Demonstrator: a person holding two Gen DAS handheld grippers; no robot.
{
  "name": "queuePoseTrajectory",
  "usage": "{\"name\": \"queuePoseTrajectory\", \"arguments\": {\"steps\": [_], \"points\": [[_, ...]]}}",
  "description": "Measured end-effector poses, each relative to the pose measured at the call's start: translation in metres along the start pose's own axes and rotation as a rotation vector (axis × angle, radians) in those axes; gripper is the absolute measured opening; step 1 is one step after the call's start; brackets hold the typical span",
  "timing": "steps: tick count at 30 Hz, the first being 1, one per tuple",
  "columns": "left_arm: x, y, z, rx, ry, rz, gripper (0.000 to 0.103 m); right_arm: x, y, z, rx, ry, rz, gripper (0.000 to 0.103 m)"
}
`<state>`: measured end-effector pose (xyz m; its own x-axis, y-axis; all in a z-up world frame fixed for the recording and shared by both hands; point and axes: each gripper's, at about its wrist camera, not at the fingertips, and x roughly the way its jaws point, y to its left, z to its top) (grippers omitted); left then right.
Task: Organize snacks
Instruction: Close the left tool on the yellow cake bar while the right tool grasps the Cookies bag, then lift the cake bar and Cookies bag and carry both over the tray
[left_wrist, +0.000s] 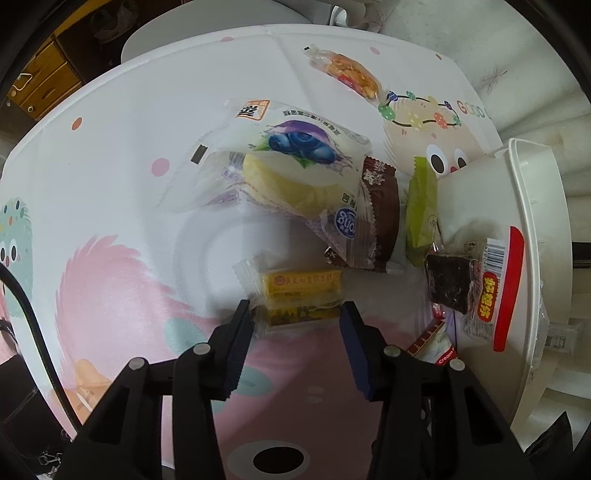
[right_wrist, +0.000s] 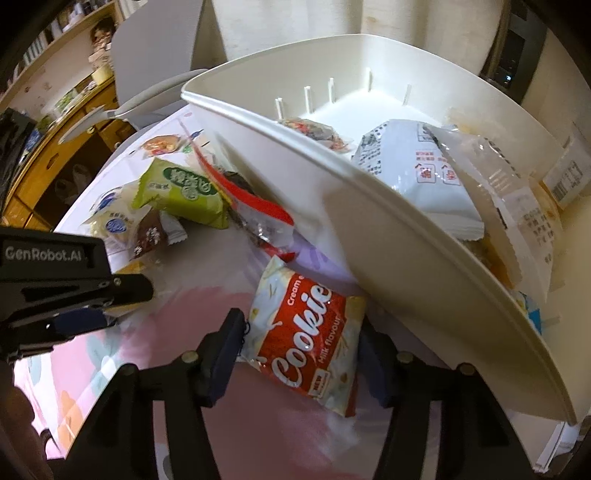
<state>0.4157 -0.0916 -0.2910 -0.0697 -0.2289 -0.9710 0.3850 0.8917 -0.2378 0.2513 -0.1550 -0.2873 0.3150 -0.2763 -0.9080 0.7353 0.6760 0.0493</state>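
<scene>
Left gripper closed on the yellow snack bar lying on the patterned cloth; right gripper clamped across the Cookies packet, just beside the white bin holding sorted snacks, presumably for transfer there.

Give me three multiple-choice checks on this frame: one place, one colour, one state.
1. The Cookies packet is: A between the right gripper's fingers, outside the white bin; B inside that bin; C on the floor.
2. The snack between the left gripper's fingers is: A green; B yellow; C brown.
3. The white bin is: A empty; B holding packets; C upside down.
A: fingers flank it, bin wall beside it. B: its wrapper is yellow. B: packets show inside.
</scene>
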Motion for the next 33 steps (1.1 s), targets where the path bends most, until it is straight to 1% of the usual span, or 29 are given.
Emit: {"name": "queuePoseTrajectory", "arguments": {"steps": [8, 10, 15, 20, 24, 28, 29, 33], "points": [[-0.003, 0.014, -0.026, -0.019, 0.026, -0.015, 0.046, -0.006, -0.003, -0.010, -0.056, 0.041, 0.104, 0.056], [-0.007, 0.016, -0.035, -0.020, 0.028, -0.009, 0.046, -0.010, -0.004, -0.017, -0.077, 0.053, 0.126, 0.054], [-0.020, 0.020, -0.063, -0.022, 0.027, 0.006, 0.046, -0.021, -0.006, -0.036, -0.132, 0.077, 0.168, 0.054], [-0.039, 0.027, -0.092, -0.027, 0.018, 0.007, 0.046, -0.040, -0.013, -0.058, -0.202, 0.079, 0.198, 0.054], [-0.057, 0.029, -0.118, -0.036, 0.004, 0.009, 0.046, -0.067, -0.020, -0.075, -0.283, 0.046, 0.224, 0.054], [-0.077, 0.030, -0.145, -0.039, -0.015, 0.010, 0.046, -0.089, -0.028, -0.084, -0.336, 0.008, 0.252, 0.054], [-0.080, 0.019, -0.152, -0.038, -0.022, 0.010, 0.046, -0.097, -0.030, -0.087, -0.345, -0.006, 0.260, 0.054], [-0.097, 0.014, -0.176, -0.031, -0.040, 0.000, 0.046, -0.127, -0.043, -0.094, -0.376, -0.070, 0.292, 0.054]]}}
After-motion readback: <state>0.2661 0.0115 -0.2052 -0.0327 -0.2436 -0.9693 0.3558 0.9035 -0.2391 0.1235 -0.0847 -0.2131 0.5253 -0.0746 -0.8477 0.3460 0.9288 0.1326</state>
